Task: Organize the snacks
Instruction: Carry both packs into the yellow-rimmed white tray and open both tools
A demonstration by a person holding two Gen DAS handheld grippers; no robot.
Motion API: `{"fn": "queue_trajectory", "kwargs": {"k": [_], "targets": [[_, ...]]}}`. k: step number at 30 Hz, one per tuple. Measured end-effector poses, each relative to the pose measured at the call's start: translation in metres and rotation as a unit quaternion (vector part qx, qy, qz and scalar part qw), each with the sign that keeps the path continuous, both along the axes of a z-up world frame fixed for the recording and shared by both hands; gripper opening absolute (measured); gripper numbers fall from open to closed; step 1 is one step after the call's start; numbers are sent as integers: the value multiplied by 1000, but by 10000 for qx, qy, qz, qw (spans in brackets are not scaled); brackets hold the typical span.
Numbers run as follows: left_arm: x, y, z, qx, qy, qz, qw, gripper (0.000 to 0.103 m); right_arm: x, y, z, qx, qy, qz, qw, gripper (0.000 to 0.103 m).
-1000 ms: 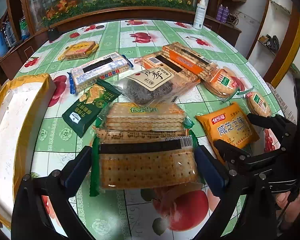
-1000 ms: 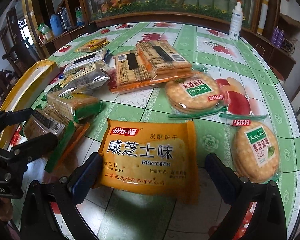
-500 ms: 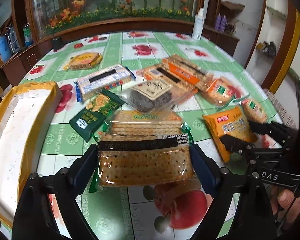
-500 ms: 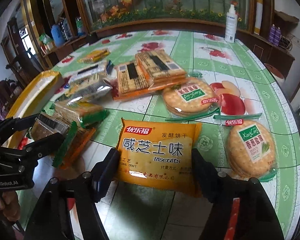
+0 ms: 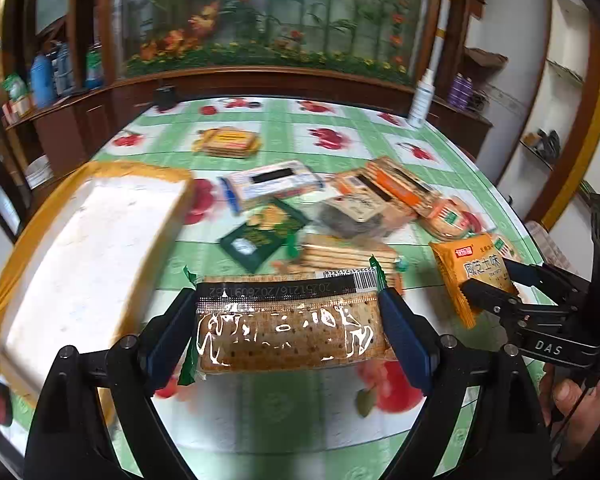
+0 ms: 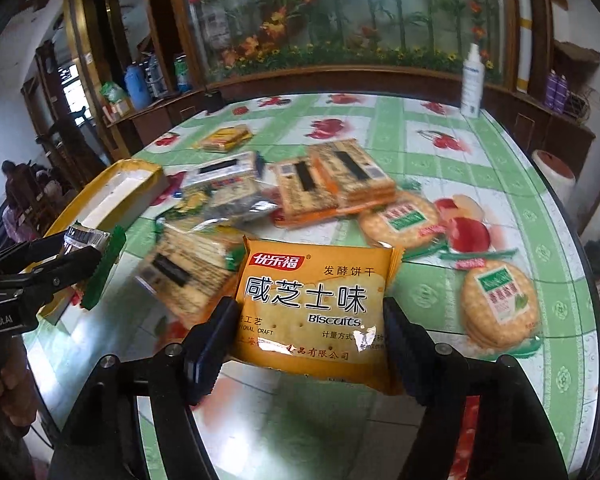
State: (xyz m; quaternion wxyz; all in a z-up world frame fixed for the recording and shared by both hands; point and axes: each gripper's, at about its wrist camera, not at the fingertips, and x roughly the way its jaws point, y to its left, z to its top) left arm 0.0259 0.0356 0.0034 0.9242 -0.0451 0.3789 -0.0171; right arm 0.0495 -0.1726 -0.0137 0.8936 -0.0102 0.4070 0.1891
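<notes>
My left gripper [image 5: 288, 320] is shut on a clear cracker pack with green ends [image 5: 288, 332] and holds it above the table. My right gripper [image 6: 308, 328] is shut on an orange biscuit packet [image 6: 316, 300], also lifted; it shows in the left wrist view [image 5: 474, 276] too. The left gripper with its pack appears at the left of the right wrist view [image 6: 80, 256]. More snack packs lie on the table: a green packet [image 5: 260, 236], a cracker pack [image 6: 188, 268], orange cracker packs [image 6: 332, 184] and round cracker packs [image 6: 498, 304].
A yellow-rimmed white box [image 5: 80, 256] stands open at the table's left. The round table has a green fruit-pattern cloth [image 6: 440, 152]. A white spray bottle [image 6: 471, 84] stands at the far edge. A yellow pack [image 5: 228, 142] lies far back.
Both grippers closed on their packs and lifted them off the table. The left one has drawn back and up with the cracker pack; the right has raised the orange packet.
</notes>
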Motion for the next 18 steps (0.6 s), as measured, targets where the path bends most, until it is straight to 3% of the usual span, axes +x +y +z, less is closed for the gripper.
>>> {"fn": "queue_trajectory", "kwargs": {"k": [11, 18], "targets": [[-31, 90, 10, -159, -156, 1040, 9943, 90, -13, 98, 18, 184, -124, 1098, 9937, 73], [-35, 142, -4, -343, -32, 1630, 9860, 90, -8, 168, 26, 429, -105, 1714, 9842, 73]]}}
